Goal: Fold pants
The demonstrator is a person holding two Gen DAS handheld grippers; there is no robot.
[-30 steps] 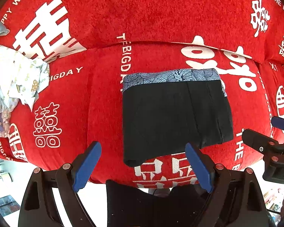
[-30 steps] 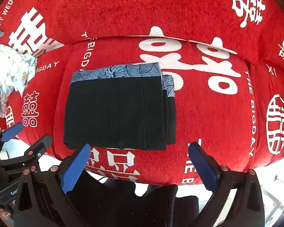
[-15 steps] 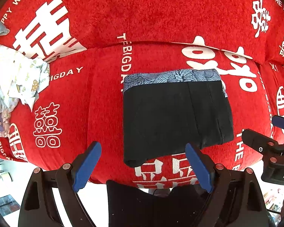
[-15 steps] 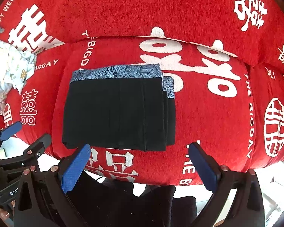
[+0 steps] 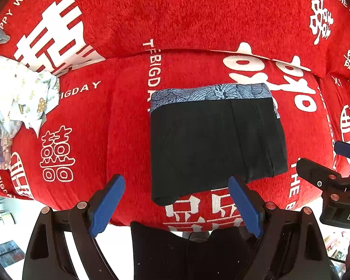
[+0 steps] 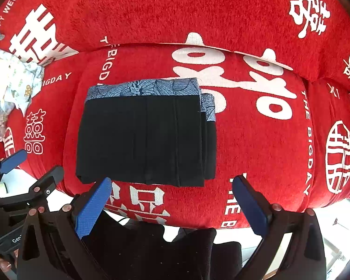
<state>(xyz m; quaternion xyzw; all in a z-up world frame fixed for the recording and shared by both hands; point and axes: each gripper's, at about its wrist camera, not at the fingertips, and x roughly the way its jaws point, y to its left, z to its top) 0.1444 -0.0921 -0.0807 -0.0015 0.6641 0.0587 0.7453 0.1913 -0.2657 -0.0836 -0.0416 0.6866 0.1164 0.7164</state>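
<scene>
The pants (image 6: 147, 137) lie folded into a compact rectangle on the red cushion (image 6: 256, 144), patterned waistband at the far edge; left gripper (image 5: 175, 200) and right gripper (image 6: 172, 200) hover apart and empty at the near side; folding appears complete.

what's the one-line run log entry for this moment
pants: folded, flat on sofa cover | left tool: open, empty | right tool: open, empty

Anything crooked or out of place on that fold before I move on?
Mostly tidy. The folded pants lie flat on the red cover, but at the right edge lower layers stick out past the top one, so the edges are not flush.
</scene>
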